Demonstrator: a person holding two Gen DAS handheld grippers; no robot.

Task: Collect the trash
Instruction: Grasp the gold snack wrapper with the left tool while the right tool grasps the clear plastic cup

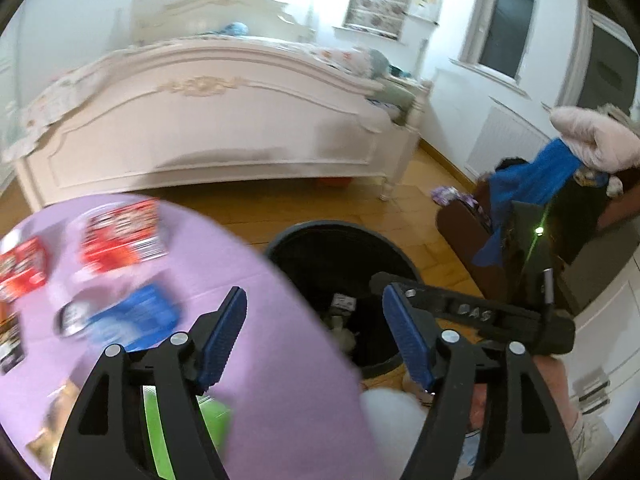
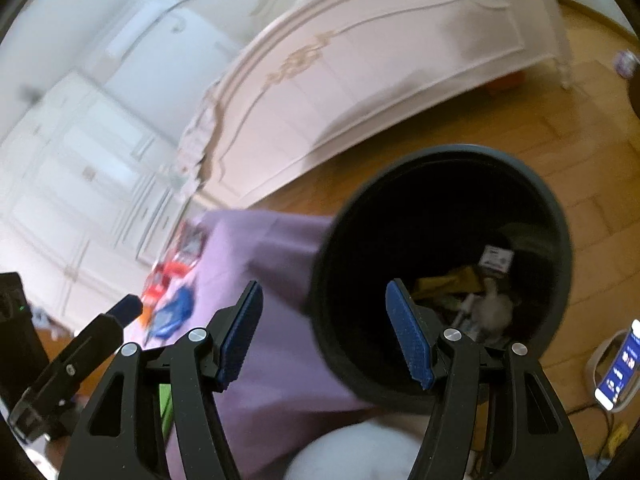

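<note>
A black round bin (image 1: 340,256) (image 2: 440,264) stands on the wooden floor beside a table with a purple cloth (image 1: 256,320) (image 2: 276,320). Crumpled paper, a yellow wrapper (image 2: 452,280) and a white label lie inside the bin. My left gripper (image 1: 314,328) is open with nothing between its blue pads, over the cloth's edge and the bin. My right gripper (image 2: 324,328) is open and empty near the bin's rim; it also shows in the left wrist view as a black bar (image 1: 472,312). Red packets (image 1: 120,236) and a blue packet (image 1: 132,316) lie on the cloth.
A white bed (image 1: 216,120) (image 2: 360,80) stands beyond the bin. A brown chair piled with blue cloth (image 1: 528,188) and a pink pillow is at the right. White wardrobes (image 2: 80,160) stand at the left. A phone (image 2: 618,364) lies on the floor at the right.
</note>
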